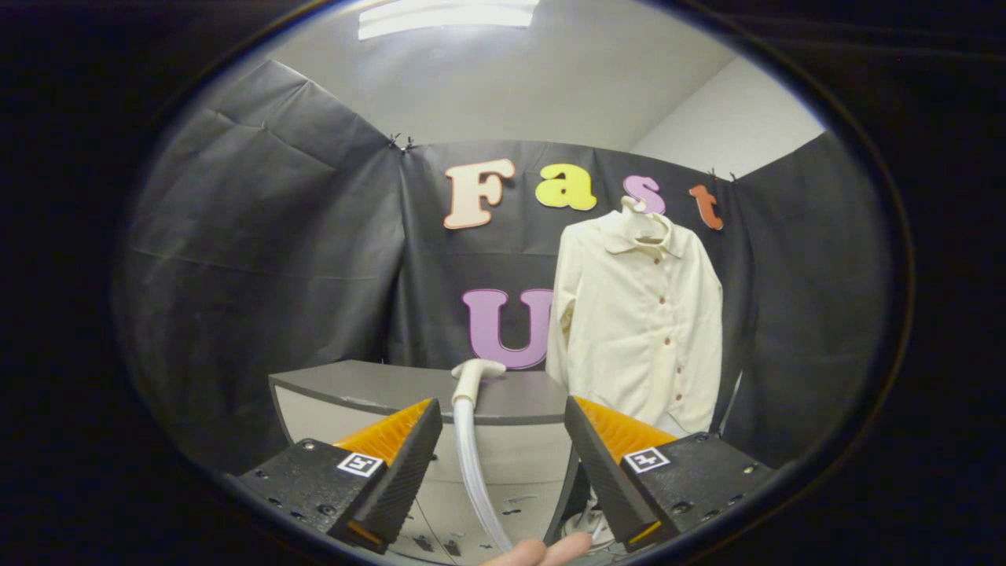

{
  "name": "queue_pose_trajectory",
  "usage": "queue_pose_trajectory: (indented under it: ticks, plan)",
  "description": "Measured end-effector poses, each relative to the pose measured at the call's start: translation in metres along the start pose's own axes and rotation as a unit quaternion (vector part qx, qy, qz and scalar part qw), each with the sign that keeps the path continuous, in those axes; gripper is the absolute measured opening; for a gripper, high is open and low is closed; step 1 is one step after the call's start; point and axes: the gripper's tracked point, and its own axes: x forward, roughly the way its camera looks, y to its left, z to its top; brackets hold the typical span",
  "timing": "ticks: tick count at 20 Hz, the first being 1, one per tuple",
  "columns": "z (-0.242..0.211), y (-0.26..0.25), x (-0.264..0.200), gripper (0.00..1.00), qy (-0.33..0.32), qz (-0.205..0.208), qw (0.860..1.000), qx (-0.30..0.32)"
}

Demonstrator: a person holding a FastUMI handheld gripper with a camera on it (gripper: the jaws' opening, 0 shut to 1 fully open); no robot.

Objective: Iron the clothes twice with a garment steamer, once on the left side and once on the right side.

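In the gripper view, the gripper [499, 464] holds its fingers spread wide with nothing between them but the steamer's hose [471, 464], which runs up to the steamer head [477, 369] lying on the grey table [377, 385] just ahead. Beyond the table's right end, a cream shirt [637, 322] hangs on a hanger against the black cloth wall [259, 259]. A person's fingertips [542, 552] show low between the fingers.

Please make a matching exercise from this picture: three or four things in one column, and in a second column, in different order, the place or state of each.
Things:
1. shirt
2. steamer head
3. hose
4. tool

Places or states:
A. lies on the grey table, beyond the fingers
B. open, holding nothing
C. hangs on a hanger against the black cloth
D. runs down between the two fingers

Pairs: 1-C, 2-A, 3-D, 4-B
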Motion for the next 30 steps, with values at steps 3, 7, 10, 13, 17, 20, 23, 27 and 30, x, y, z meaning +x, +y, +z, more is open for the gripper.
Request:
queue_pose_trajectory:
  ticks: [3, 7, 10, 13, 17, 20, 23, 27, 30]
  plan:
    - [0.022, 0.022, 0.032, 0.96, -0.003, 0.021, 1.0, 0.003]
    - [0.037, 0.052, 0.077, 0.95, 0.008, 0.048, 0.999, 0.016]
    - [0.038, 0.069, 0.114, 0.95, 0.022, 0.069, 0.997, 0.022]
    - [0.02, 0.074, 0.151, 0.95, 0.067, 0.071, 0.995, 0.025]
    - [-0.001, 0.086, 0.191, 0.96, 0.117, 0.089, 0.987, 0.06]
    - [-0.007, 0.094, 0.213, 0.95, 0.148, 0.098, 0.981, 0.081]
    - [-0.029, 0.1, 0.236, 0.94, 0.199, 0.094, 0.973, 0.072]
    - [-0.083, 0.101, 0.265, 0.95, 0.271, 0.078, 0.959, 0.036]
    - [-0.088, 0.093, 0.278, 0.92, 0.242, 0.064, 0.967, 0.048]
